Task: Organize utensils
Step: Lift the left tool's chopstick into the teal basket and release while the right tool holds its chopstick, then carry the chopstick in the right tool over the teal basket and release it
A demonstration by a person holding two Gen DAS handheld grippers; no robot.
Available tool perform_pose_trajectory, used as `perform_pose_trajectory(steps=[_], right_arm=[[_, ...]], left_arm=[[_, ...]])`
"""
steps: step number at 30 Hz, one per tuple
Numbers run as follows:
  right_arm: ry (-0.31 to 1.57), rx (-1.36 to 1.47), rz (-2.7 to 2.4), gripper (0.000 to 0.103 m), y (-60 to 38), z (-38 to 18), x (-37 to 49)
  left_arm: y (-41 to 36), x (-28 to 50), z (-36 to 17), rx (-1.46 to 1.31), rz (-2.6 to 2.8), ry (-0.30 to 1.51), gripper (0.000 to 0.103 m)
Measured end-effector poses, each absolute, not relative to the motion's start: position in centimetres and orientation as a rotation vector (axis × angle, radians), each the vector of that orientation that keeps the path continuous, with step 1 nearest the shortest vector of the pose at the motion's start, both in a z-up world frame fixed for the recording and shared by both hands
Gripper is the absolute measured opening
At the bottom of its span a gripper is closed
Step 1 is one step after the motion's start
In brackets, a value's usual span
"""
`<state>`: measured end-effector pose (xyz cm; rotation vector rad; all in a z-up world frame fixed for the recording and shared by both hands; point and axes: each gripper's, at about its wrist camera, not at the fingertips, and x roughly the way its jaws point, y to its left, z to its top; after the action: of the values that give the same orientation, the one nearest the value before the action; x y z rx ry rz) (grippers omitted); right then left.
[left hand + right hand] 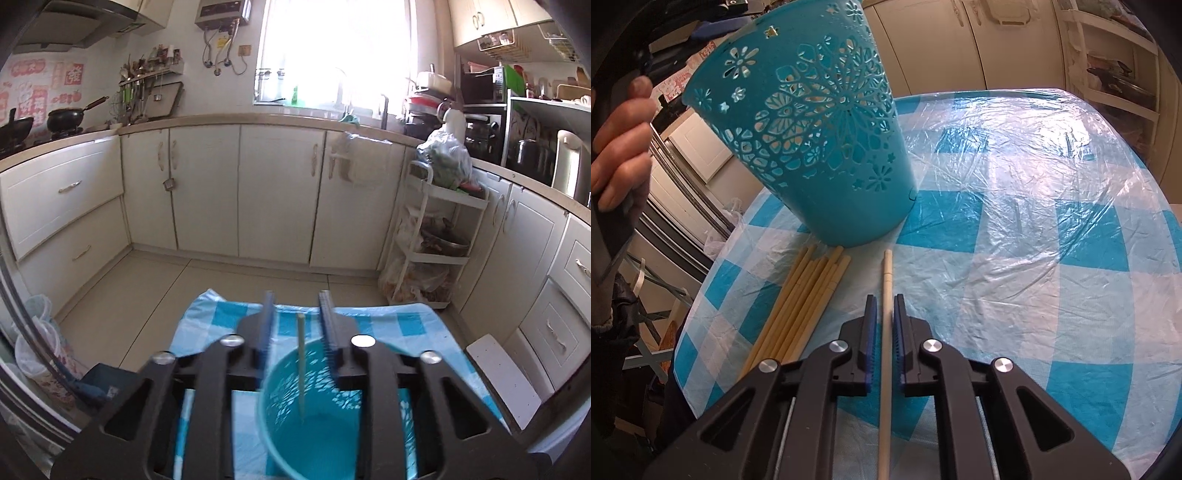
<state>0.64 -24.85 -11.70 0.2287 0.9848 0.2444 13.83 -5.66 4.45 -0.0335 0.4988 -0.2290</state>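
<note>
A teal perforated holder (812, 140) stands tilted on the checked tablecloth. In the left wrist view I look down into it (314, 417); one chopstick (301, 365) leans inside. My left gripper (297, 299) is shut on the holder's rim, one finger (330, 325) inside the cup. My right gripper (885, 299) straddles a single pale chopstick (886, 314) that lies on the cloth between its fingers; a small gap shows on each side. A bundle of several chopsticks (801, 306) lies to its left.
The round table (1052, 221) has a blue-and-white cloth under clear plastic. Kitchen cabinets (258, 192), a white trolley (436, 236) and a white stool (506, 376) stand around it. The person's hand (620, 147) shows at the left.
</note>
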Motion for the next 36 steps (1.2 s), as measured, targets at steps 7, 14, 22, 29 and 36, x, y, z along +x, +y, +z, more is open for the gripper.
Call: perform_pose_trajectory(steps=[7, 14, 22, 29, 36], right_arm=[[0.996, -0.022, 0.184, 0.005, -21.8, -11.4, 0.6], [0.949, 0.167, 0.202, 0.006, -24.4, -9.0, -2.0], [0.563, 0.443, 0.35, 0.006, -27.2, 3.0, -3.1], [0.325, 0.481, 0.279, 0.006, -25.3, 8.1, 3.4], [0.269, 0.456, 0.105, 0.006, -24.6, 5.6, 7.7]], left_arm=[[-1.2, 11.5, 4.6, -0.089, -0.168, 0.532, 0.067], [3.3, 8.6, 3.3, -0.138, -0.154, 0.591, 0.076], [7.0, 6.0, 0.5, -0.196, -0.128, 0.69, 0.079], [6.5, 4.5, -0.4, -0.195, -0.152, 0.736, 0.08], [6.1, 3.9, -0.5, -0.194, -0.174, 0.738, 0.08]])
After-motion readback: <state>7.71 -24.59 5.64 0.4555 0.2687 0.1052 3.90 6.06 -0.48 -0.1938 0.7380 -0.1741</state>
